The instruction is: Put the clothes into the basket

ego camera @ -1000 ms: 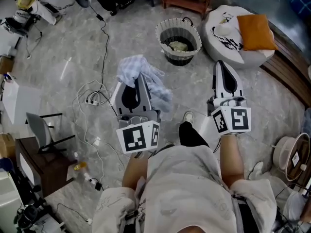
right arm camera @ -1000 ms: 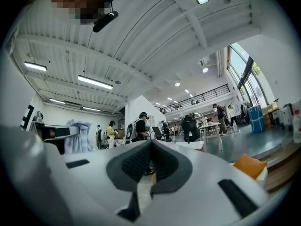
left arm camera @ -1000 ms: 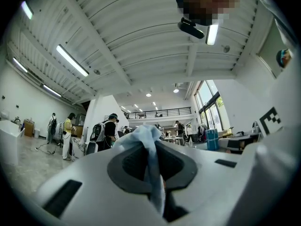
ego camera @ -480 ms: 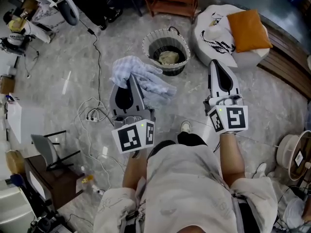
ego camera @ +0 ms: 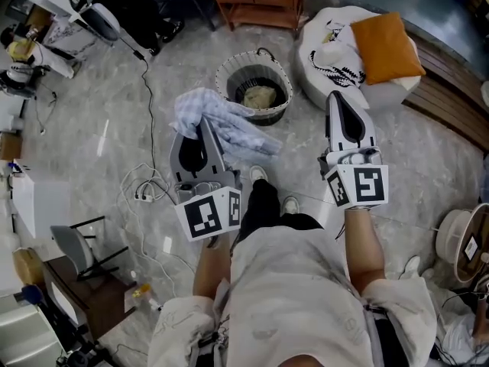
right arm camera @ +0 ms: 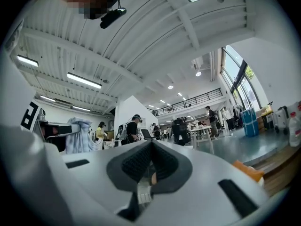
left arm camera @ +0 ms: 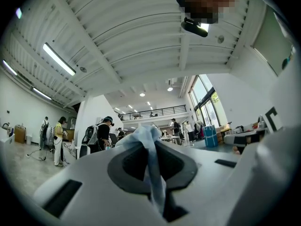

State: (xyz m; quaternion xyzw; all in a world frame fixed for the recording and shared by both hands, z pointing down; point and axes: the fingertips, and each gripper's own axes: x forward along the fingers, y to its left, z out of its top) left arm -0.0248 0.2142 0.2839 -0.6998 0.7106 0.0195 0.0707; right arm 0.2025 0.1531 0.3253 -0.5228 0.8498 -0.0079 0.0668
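Clamping the pale blue cloth (ego camera: 229, 125) with your left gripper (ego camera: 203, 125), jaws pinched shut on it, you hold it at centre frame, against the basket's (ego camera: 223, 76) lower-left rim. Your right gripper (ego camera: 337, 98), jaws closed on nothing, sits right of the basket.

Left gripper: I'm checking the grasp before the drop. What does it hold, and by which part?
The left gripper holds the crumpled light blue cloth. It is shut on a bunched fold of it, and the rest spills past the jaw tips.
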